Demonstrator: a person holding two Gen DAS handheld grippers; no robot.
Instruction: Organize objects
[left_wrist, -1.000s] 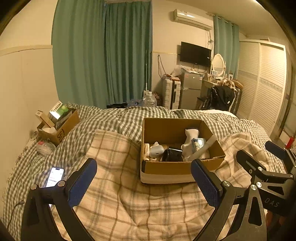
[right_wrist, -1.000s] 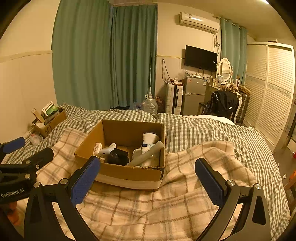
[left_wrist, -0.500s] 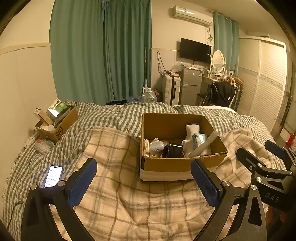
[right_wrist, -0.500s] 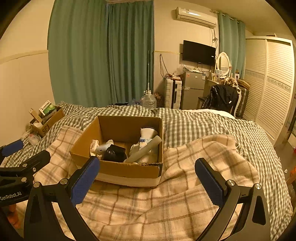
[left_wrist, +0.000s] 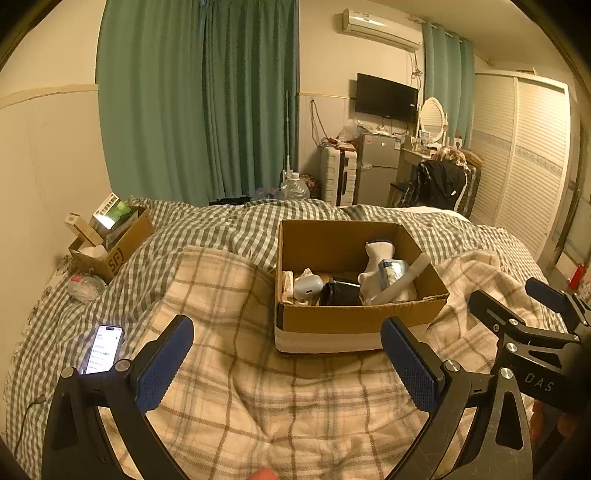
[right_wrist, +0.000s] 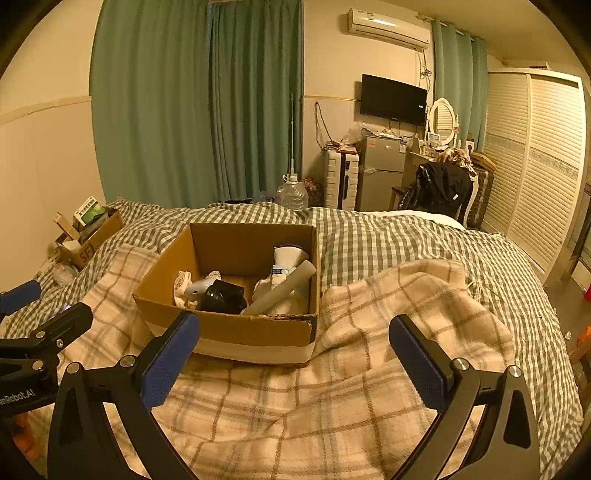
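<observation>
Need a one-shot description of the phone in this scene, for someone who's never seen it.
Start at the bed with the green gingham cover and find the beige plaid blanket over it. Off the blanket's left edge, near the wall, the phone lies flat on the gingham. It is the only thing there with a lit white screen; the nearby cardboard box marked SF sits further back.

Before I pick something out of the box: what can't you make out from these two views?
- Cardboard box floor, both views: the near wall and piled items hide it.
- Black item, both views: too dark to identify.
- Phone text, left view: too small; its lower end is behind the left gripper.
- Small box contents by the wall: too small.
- Right gripper: open, empty.
</observation>
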